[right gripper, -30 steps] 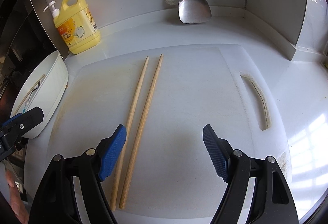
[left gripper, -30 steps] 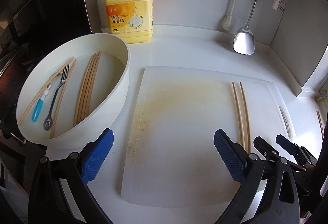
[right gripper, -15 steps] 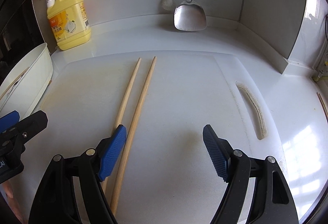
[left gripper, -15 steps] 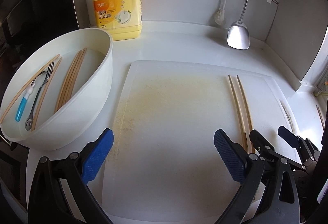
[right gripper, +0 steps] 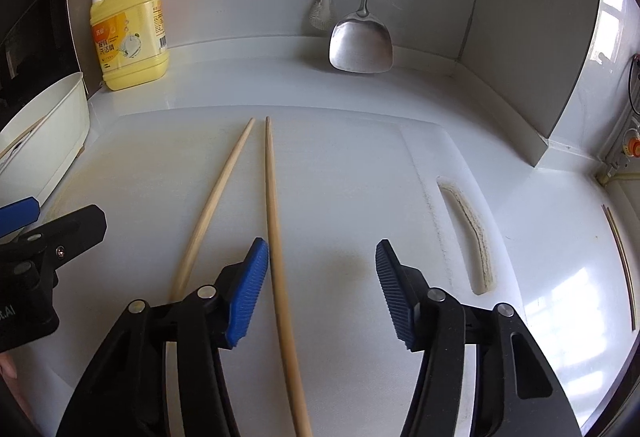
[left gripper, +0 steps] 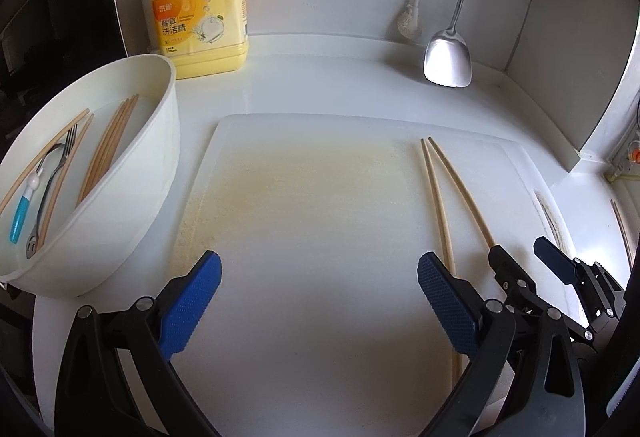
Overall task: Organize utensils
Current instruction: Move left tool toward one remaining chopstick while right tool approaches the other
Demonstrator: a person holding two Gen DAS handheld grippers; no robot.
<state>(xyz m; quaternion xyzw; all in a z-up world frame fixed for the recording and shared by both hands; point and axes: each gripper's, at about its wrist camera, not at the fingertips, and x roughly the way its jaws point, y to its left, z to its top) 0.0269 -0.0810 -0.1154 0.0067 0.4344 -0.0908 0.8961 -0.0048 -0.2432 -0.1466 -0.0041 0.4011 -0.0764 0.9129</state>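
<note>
Two wooden chopsticks (left gripper: 436, 197) lie lengthwise on the right half of the white cutting board (left gripper: 320, 237); in the right wrist view (right gripper: 276, 229) one chopstick runs between the jaws, the other lies just left of them. My right gripper (right gripper: 322, 289) is open, low over the board. My left gripper (left gripper: 320, 301) is open and empty over the board's middle. A white bowl (left gripper: 132, 197) at the left holds several chopsticks (left gripper: 108, 145), a fork (left gripper: 56, 173) and a blue-handled utensil (left gripper: 22, 215).
A yellow dish-soap bottle (left gripper: 200, 5) stands at the back left by the wall. A metal spatula (left gripper: 448, 57) and a brush (left gripper: 412, 21) hang on the back wall. Two more chopsticks (right gripper: 620, 257) lie on the counter at the far right.
Both grippers have lowered and moved forward over the board. The right gripper has narrowed and shifted left, so one chopstick now lies between its jaws.
</note>
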